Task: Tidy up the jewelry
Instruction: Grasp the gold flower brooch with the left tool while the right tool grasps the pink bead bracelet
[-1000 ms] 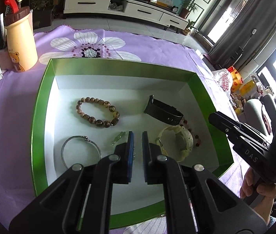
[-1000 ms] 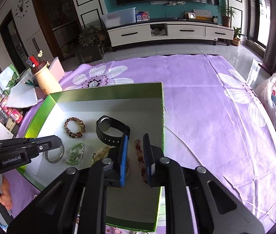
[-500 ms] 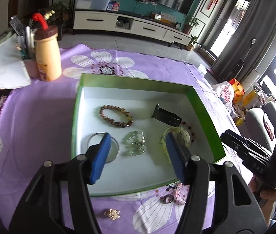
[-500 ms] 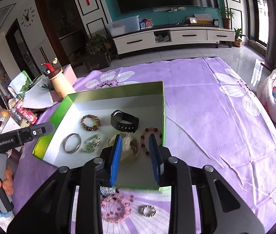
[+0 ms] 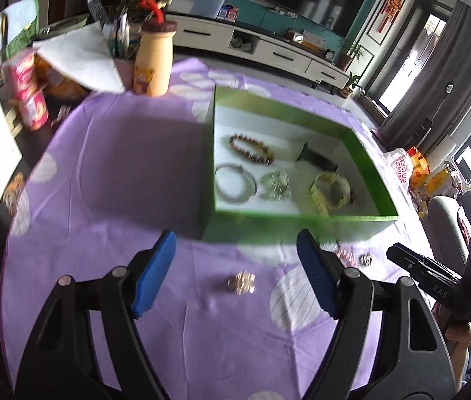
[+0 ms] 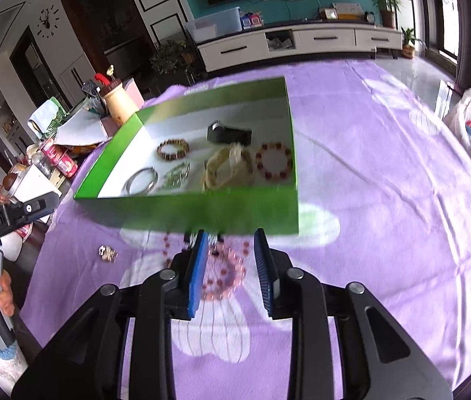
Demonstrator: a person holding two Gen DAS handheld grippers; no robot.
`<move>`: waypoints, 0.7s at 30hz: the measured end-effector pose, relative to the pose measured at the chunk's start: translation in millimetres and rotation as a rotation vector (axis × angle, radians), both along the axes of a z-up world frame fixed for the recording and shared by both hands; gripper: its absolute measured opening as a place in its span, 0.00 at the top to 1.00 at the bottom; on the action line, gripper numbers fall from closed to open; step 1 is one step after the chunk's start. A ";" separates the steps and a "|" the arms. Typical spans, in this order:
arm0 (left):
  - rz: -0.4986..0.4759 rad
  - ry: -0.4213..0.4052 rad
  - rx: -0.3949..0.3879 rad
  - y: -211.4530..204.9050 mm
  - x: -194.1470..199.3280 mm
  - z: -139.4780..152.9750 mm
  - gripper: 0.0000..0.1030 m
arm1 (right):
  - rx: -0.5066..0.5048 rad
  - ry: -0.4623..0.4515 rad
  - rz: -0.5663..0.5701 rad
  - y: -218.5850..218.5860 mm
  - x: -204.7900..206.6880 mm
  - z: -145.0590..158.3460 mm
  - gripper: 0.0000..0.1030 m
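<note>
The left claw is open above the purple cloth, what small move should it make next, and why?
Probably lower the left claw around the small gold ornament and close. Its jaws have just been opening, with nothing between them, and the ornament lies on the purple cloth just beyond the tips, outside the green box where the other pieces already rest.

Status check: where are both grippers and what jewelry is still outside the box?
Left gripper open, empty, over gold piece. Right gripper open above pink bracelet. Both pieces lie on cloth outside green box. Nothing in the way.
</note>
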State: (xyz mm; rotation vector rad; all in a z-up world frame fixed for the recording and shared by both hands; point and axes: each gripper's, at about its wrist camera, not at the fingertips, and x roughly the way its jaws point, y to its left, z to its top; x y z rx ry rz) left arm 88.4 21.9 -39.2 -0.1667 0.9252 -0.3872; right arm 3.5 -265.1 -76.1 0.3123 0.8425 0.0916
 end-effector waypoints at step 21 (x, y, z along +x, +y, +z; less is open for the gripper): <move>-0.026 0.058 0.066 -4.4 -26.6 -44.0 0.26 | 0.029 0.085 -0.009 14.1 -18.3 -37.2 0.72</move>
